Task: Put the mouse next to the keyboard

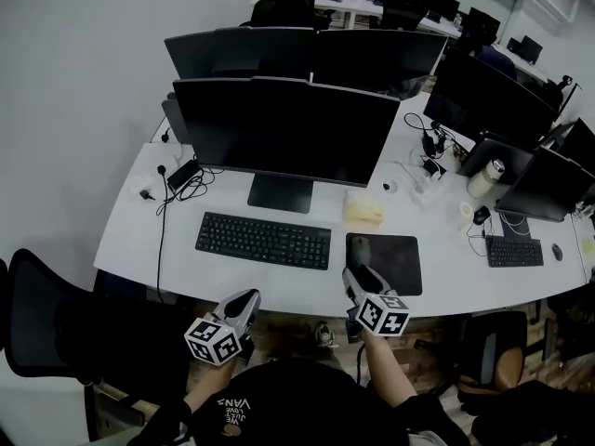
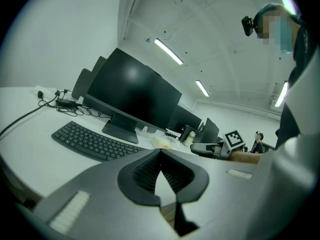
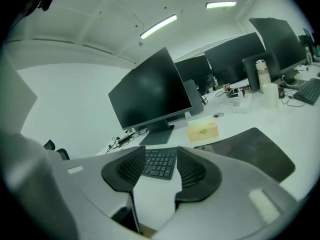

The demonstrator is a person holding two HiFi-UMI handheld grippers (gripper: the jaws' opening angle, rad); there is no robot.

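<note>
A black keyboard [image 1: 263,240] lies in front of the monitor stand, left of a black mouse pad [image 1: 390,266]. A dark mouse-like shape [image 1: 359,246] rests on the pad's near-left corner; the right gripper view does not show it. My right gripper [image 1: 353,282] hovers at the desk's front edge just before that corner, jaws apart with nothing between them [image 3: 161,153], aimed over the keyboard [image 3: 160,164] and the pad [image 3: 255,151]. My left gripper [image 1: 249,300] hangs below the keyboard [image 2: 92,141], its tips touching [image 2: 160,151] and empty.
A large black monitor [image 1: 288,128] stands behind the keyboard, and a yellow tissue box [image 1: 364,207] sits right of its stand. Cables and a power brick [image 1: 181,175] lie at the far left. To the right are a bottle [image 1: 485,177], a second keyboard [image 1: 514,251] and another mouse [image 1: 556,251]. A black chair [image 1: 37,314] stands left.
</note>
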